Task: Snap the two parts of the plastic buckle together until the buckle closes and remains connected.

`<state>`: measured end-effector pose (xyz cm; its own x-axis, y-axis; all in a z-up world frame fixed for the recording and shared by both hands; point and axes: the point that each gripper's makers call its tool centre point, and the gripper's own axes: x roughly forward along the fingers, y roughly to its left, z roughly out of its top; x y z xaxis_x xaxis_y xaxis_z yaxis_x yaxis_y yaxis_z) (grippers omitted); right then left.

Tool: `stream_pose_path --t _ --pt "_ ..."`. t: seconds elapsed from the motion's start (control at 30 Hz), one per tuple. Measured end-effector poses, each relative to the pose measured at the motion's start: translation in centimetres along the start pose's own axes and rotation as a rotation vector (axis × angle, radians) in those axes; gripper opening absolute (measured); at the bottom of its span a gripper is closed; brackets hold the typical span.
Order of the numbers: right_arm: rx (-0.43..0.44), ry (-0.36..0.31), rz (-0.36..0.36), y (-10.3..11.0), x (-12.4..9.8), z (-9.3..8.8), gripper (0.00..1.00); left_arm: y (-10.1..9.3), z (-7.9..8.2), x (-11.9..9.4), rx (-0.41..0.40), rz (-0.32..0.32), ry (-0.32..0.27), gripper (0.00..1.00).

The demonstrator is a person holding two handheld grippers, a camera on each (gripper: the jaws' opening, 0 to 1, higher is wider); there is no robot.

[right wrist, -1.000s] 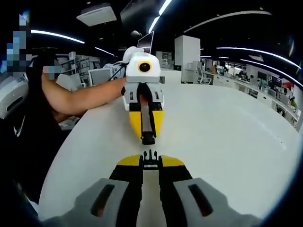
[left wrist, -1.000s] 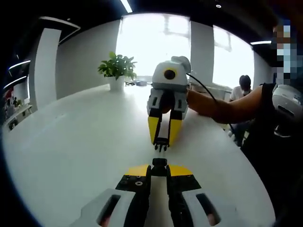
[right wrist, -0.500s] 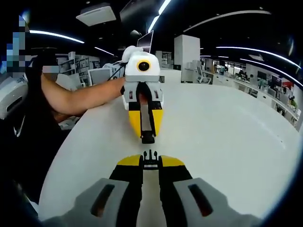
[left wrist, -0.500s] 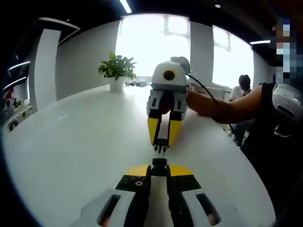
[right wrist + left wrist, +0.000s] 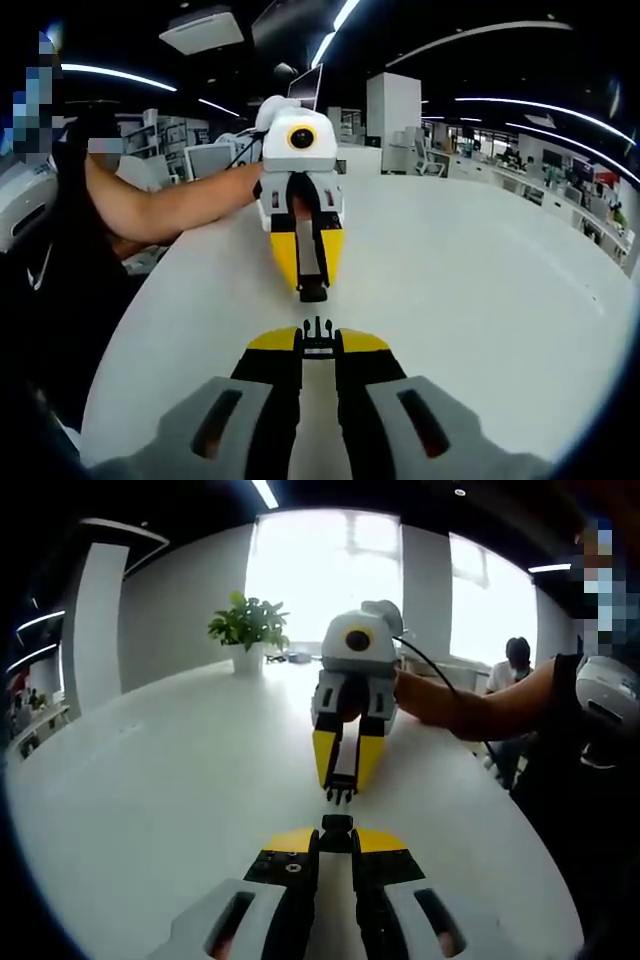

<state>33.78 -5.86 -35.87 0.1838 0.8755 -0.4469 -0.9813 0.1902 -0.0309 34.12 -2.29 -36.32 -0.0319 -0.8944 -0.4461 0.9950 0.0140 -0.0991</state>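
Buckle parts are held apart, one in each gripper, above the white round table [image 5: 150, 800]. Left gripper view: a green potted plant in a white pot [image 5: 247, 628] stands at the far left of the table. The left gripper [image 5: 337, 830], yellow-tipped with black jaws, has its jaws closed tight on the black socket half of the plastic buckle [image 5: 337, 823], which protrudes just past the tips. Directly ahead, the right gripper [image 5: 341, 788] points back at it, jaws nearly together and pinching the black pronged half of the plastic buckle [image 5: 340, 792]. The two halves face each other with a small gap between them. A person's forearm [image 5: 480, 705] reaches in from the right. Right gripper view: the pronged half sits between the closed jaw tips at bottom centre, and the socket half hangs from the opposing left gripper, near but not touching.
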Motion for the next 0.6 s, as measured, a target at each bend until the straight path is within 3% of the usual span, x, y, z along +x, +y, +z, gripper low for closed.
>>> stream_pose_path --t 0.6 --pt "-0.013 -0.019 0.0 0.11 0.23 0.41 0.11 0.08 0.17 0.0 0.008 -0.002 -0.009 0.11"
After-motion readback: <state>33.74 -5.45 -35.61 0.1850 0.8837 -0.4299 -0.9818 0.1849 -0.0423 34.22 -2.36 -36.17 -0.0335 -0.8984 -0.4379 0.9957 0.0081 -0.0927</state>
